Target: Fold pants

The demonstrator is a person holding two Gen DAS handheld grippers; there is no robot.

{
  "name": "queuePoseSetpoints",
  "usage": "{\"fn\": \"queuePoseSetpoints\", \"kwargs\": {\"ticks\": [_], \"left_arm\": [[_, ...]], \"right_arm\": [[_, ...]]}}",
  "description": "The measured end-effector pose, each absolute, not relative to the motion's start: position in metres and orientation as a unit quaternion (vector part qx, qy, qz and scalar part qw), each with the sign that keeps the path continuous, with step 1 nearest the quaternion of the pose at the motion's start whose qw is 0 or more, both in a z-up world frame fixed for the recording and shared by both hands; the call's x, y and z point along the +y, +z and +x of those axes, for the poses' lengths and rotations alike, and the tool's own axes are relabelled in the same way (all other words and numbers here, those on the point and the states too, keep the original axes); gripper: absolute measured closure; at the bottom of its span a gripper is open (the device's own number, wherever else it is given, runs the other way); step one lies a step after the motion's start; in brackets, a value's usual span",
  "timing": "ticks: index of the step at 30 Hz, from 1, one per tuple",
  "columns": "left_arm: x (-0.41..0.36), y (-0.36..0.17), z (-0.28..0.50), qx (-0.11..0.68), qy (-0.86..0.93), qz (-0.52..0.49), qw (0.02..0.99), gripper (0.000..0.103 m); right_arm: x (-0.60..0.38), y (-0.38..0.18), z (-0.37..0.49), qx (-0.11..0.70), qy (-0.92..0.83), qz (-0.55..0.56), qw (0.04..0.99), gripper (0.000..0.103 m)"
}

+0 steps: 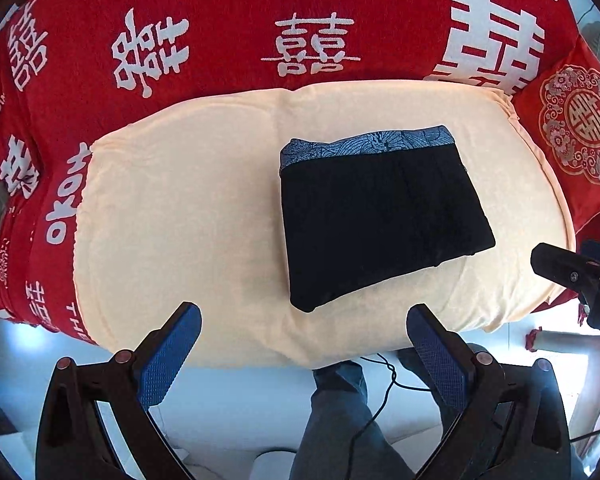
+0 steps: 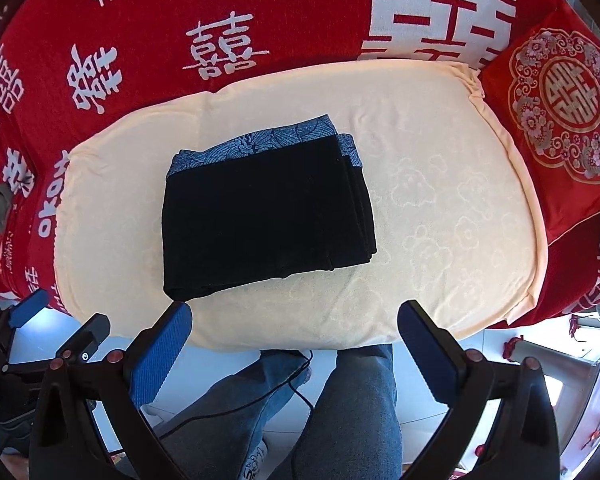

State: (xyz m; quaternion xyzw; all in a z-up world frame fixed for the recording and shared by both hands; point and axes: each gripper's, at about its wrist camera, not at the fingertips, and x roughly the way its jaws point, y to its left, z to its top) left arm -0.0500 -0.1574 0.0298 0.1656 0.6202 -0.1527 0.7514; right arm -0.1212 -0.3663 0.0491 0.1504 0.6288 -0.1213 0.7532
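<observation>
Holding both tongs spread wide and empty, I hover them at the near edge of the cream towel [image 1: 188,200], above my jeans-clad legs [image 2: 340,408] and the pale floor. My left gripper [image 1: 304,344] shows blue ribbed pads apart with nothing between them; my right gripper [image 2: 294,336] stands the same way, released. The black pants [image 2: 264,208] lie folded into a compact rectangle on the towel, their blue patterned waistband [image 2: 260,140] on the far side, layered edges stacked at the right. Around the towel spreads a red blanket [image 1: 228,20] with white characters, and a red embroidered cushion [image 2: 560,108] sits at the right.
</observation>
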Motion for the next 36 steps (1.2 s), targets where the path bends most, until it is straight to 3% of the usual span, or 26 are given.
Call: {"fn": "queuePoseSetpoints", "kwargs": {"ticks": [11, 36], "left_arm": [[-0.169, 0.037, -0.055, 0.632, -0.109, 0.123, 0.757, 0.0], [-0.209, 0.051, -0.077, 0.631, -0.088, 0.164, 0.753, 0.0]], "right_arm": [[-0.37, 0.059, -0.119, 0.637, -0.081, 0.089, 0.761, 0.0], [-0.398, 0.06, -0.125, 0.643, -0.061, 0.089, 0.758, 0.0]]}}
